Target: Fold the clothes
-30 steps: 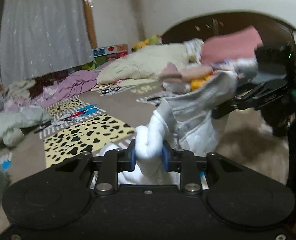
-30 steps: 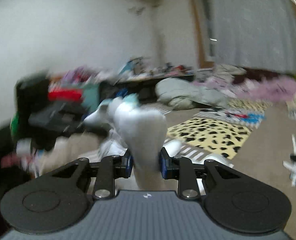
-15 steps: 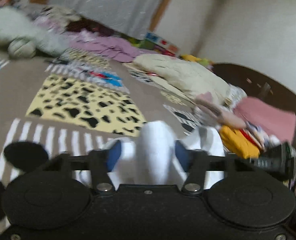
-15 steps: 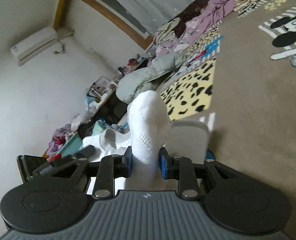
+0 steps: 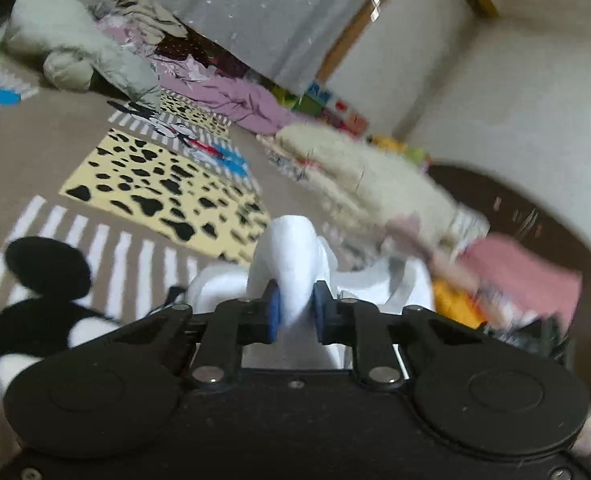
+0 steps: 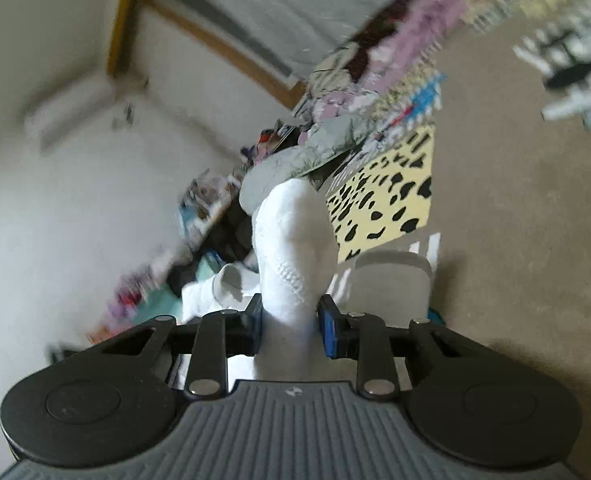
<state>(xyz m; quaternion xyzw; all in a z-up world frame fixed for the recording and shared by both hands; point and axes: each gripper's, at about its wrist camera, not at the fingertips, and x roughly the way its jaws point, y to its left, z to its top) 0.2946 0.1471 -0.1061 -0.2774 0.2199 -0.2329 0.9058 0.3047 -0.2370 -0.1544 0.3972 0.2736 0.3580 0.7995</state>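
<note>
A white garment point(image 5: 295, 256) bunches up between the blue pads of my left gripper point(image 5: 295, 314), which is shut on a fold of it; more white cloth spreads right and left behind the jaws. In the right wrist view another bunch of the same white garment point(image 6: 291, 248), with a knitted eyelet pattern, stands up through my right gripper point(image 6: 291, 326), which is shut on it. More white cloth point(image 6: 223, 284) hangs to the left there. How the rest of the garment hangs is hidden by the gripper bodies.
Below lies a brown carpet point(image 5: 55, 128) with a yellow spotted mat point(image 5: 159, 188) and a striped cartoon mat point(image 5: 95, 256). Piles of clothes: purple point(image 5: 239, 100), cream bedding point(image 5: 375, 184), pink cloth point(image 5: 519, 276), grey bundle point(image 5: 83, 52). A grey curtain point(image 5: 263, 12) hangs beyond.
Both views have swung: from level a second ago to tilted over the floor mats. The right view rolled further and blurred. Both grippers stayed shut on the white cloth.
</note>
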